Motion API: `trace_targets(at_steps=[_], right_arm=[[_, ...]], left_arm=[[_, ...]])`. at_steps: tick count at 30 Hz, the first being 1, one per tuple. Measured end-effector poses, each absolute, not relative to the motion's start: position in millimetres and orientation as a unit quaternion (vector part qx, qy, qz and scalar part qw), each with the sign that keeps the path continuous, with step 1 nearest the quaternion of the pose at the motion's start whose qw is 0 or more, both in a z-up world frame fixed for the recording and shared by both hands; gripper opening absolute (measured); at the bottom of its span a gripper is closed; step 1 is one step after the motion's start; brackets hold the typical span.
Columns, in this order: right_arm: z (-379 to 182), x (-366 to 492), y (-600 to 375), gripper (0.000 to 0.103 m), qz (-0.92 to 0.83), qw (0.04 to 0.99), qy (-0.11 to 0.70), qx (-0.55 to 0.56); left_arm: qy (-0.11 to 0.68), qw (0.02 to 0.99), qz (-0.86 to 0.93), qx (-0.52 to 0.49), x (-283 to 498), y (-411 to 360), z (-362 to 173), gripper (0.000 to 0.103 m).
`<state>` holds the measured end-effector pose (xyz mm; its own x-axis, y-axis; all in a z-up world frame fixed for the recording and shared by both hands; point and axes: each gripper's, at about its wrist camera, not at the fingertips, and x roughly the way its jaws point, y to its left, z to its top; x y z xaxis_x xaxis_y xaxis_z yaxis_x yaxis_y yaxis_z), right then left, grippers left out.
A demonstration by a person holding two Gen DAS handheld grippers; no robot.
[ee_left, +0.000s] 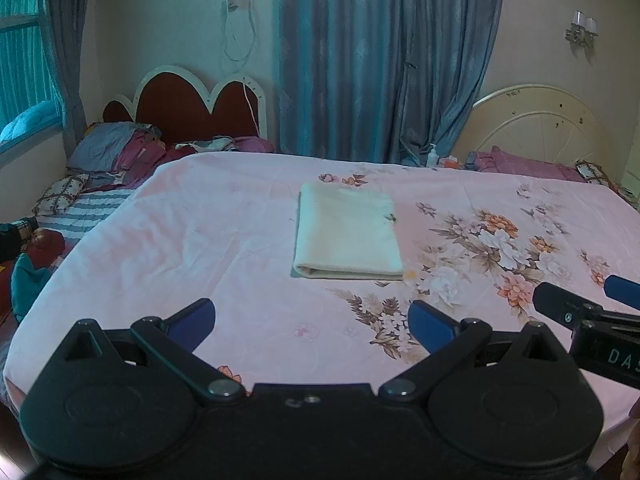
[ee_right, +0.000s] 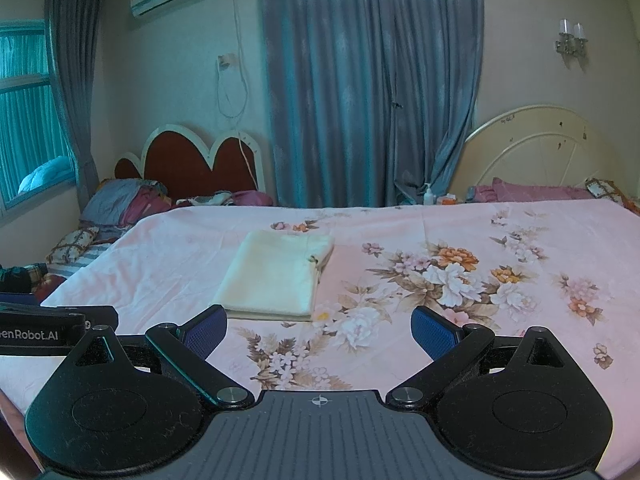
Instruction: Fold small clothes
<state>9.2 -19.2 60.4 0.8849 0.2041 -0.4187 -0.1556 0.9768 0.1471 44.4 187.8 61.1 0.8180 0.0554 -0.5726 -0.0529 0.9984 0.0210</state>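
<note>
Both wrist views look forward from low over the near edge of the bed (ee_left: 208, 240), toward the curtain (ee_left: 360, 60). The right view sits just beside the left; both share the cloth (ee_right: 276, 276), well ahead.

The left black plastic two-finger gripper (ee_left: 312, 320) has blue ribbed finger pads (ee_left: 430, 326), flat link arms pinned with silver round-head screws (ee_left: 223, 388), and two rounded lobes with embossed discs. The right black two-finger gripper (ee_right: 319, 330) matches, with blue dimpled pads (ee_right: 434, 332), a grey ridged centre plate (ee_right: 320, 432) and a white crosshair mark (ee_right: 321, 401).
</note>
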Motion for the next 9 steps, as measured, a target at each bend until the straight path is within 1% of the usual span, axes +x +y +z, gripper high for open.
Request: trace_targets(at_steps=[2, 4, 6, 8, 9], right_arm=[[58.6, 11.2, -19.6, 0.098, 0.092, 0.969, 0.224, 0.056], [56.2, 13.7, -20.9, 0.098, 0.089, 0.968, 0.227, 0.057], [53.5, 17.0, -22.5, 0.098, 0.086, 0.968, 0.231, 0.056], [49.5, 22.5, -26.1, 0.098, 0.08, 0.967, 0.237, 0.056], [47.6, 25.0, -27.5, 0.098, 0.077, 0.966, 0.239, 0.057]], left_arm=[[0.301, 0.953, 0.017, 0.002, 50.4, 190.7, 58.1, 0.1], [0.285, 0.959, 0.008, -0.002, 51.7, 191.8, 55.7, 0.095], [0.265, 0.964, 0.007, 0.001, 52.1, 191.4, 54.5, 0.094], [0.271, 0.963, 0.006, 0.005, 59.8, 189.7, 53.3, 0.096], [0.277, 0.961, 0.01, 0.004, 65.6, 190.4, 51.4, 0.101]])
